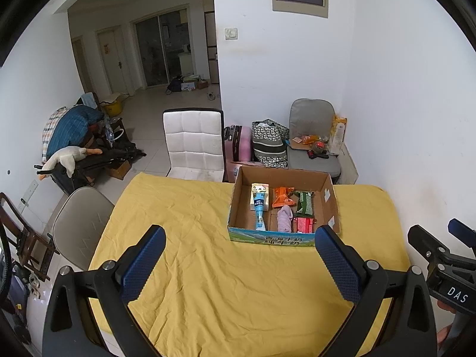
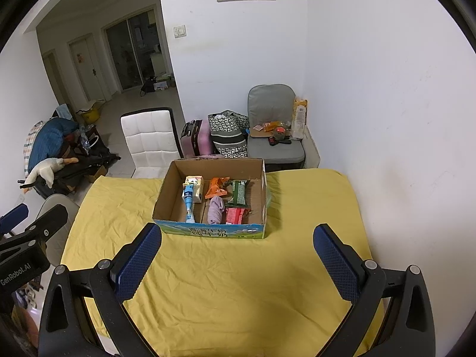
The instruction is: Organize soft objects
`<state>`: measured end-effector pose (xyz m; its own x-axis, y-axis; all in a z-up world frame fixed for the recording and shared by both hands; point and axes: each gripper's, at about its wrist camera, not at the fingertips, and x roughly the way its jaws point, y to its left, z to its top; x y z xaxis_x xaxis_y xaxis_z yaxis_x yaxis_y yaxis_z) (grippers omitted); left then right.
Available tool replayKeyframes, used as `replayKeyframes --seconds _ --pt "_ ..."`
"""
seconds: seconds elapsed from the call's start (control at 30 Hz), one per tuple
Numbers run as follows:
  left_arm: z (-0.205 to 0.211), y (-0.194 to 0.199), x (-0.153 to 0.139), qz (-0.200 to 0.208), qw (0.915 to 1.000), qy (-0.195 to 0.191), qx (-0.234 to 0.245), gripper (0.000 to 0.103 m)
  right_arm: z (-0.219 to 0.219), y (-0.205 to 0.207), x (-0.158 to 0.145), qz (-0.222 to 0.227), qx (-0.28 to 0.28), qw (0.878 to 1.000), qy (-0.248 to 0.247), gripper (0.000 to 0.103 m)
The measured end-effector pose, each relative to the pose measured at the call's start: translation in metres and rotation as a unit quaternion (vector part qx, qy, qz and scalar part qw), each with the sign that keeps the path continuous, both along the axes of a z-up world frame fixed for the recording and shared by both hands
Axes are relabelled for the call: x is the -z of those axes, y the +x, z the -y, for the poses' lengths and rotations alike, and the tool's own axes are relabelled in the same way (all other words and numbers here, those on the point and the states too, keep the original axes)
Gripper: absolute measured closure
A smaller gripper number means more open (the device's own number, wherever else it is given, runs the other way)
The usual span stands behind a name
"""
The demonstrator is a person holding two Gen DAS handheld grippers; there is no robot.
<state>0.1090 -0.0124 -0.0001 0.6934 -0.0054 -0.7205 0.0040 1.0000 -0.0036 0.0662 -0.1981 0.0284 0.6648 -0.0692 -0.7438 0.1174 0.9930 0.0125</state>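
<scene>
An open cardboard box [image 1: 328,183] [image 2: 166,190] stands on the yellow-covered table [image 1: 208,267] [image 2: 238,282]. Inside lie a blue tube [image 1: 259,211] [image 2: 188,202], a pale carton [image 1: 259,192] [image 2: 195,186], an orange packet [image 1: 282,197] [image 2: 217,189], a green packet [image 1: 305,203] [image 2: 239,192], a purple cloth [image 1: 284,217] [image 2: 215,211] and a red packet [image 1: 304,225] [image 2: 235,215]. My left gripper [image 1: 239,238] is open and empty, in front of the box. My right gripper [image 2: 238,236] is open and empty, in front of the box.
A white chair [image 1: 193,142] [image 2: 148,139] stands behind the table and a beige chair [image 1: 80,223] at its left. A grey chair [image 1: 312,136] [image 2: 275,131] with bags [image 1: 269,142] stands by the back wall. The white wall runs along the right.
</scene>
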Motion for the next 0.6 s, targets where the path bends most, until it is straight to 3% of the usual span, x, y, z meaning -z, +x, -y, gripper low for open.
replayKeyframes --seconds 0.6 --pt "-0.001 0.0081 0.0036 -0.006 1.0 -0.002 0.0 0.0 -0.0054 0.006 0.004 -0.003 0.007 1.0 -0.004 0.0"
